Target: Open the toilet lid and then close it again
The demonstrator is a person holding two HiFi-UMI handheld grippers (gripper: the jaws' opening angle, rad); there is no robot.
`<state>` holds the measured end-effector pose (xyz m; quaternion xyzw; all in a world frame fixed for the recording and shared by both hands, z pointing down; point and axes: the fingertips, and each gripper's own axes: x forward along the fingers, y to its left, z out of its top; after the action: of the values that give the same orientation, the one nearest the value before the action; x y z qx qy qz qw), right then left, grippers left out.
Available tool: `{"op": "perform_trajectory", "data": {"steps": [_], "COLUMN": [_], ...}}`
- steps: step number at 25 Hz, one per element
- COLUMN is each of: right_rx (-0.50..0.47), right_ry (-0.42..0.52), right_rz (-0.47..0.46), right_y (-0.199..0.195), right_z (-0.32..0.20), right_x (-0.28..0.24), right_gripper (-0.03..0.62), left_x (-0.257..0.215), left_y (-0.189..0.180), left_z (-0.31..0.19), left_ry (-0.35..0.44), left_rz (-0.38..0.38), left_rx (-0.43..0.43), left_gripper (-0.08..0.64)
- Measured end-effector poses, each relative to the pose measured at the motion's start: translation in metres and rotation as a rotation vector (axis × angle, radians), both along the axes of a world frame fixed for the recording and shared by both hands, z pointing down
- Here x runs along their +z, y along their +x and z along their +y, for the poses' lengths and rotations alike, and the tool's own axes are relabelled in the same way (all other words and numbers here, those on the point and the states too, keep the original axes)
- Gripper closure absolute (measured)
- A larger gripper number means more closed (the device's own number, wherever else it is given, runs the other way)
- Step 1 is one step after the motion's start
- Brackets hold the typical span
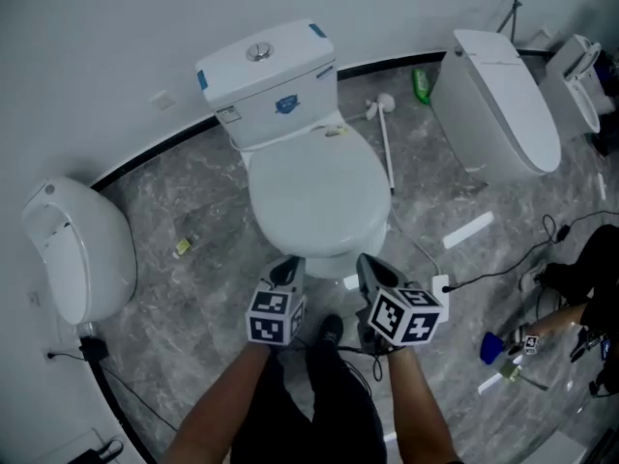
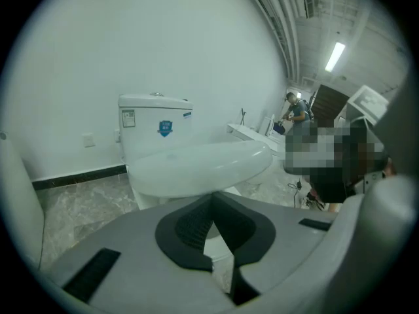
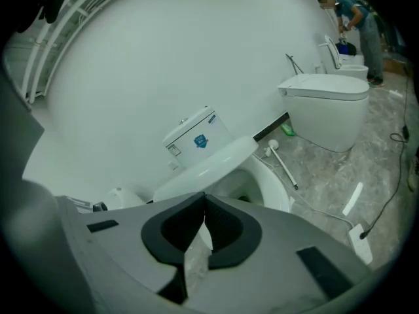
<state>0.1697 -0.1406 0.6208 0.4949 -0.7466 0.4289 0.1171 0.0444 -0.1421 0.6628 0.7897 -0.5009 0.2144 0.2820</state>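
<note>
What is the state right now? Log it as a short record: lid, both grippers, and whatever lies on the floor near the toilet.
toilet lid: partly raised and tilted; the bowl shows beneath it in the right gripper view
left gripper: jaws together, nothing between them, at the lid's front edge
right gripper: jaws together, nothing between them, at the lid's front edge
contact with lid: cannot tell
floor right of toilet: white brush, green bottle
neighbour: another toilet on the right, lid down

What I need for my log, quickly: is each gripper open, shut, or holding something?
Left gripper: shut, nothing between its jaws.
Right gripper: shut, holding nothing.
</note>
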Motion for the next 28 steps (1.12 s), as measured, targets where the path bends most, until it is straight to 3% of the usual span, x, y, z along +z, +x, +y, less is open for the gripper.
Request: {"op": "perform_trajectory", "data": {"steps": [12, 22, 28], "right_rx": [-0.136, -0.118, -0.114], "right_ry": [0.051, 0.079, 0.112], "right_rz": [0.112, 0.179, 0.287], "right_y": [-0.016, -0.032, -0.045], "right_z": [-0.024, -0.059, -0.077], "right_x": [-0.050, -0.086, -0.097], "right_gripper": [0.581, 0.581, 0.581], "left_x": [-0.071, -0.111, -0.122], "left_y": [-0.027, -0.046, -0.054], "left_z": [-0.064, -0.112, -0.135], "left_ry": [0.081, 0.097, 0.105], "left_rz": [-0.019, -0.041, -0.048], "left_rx": [-0.087, -0.050, 0.001], "left_gripper": [0.555, 0.555, 0.555]}}
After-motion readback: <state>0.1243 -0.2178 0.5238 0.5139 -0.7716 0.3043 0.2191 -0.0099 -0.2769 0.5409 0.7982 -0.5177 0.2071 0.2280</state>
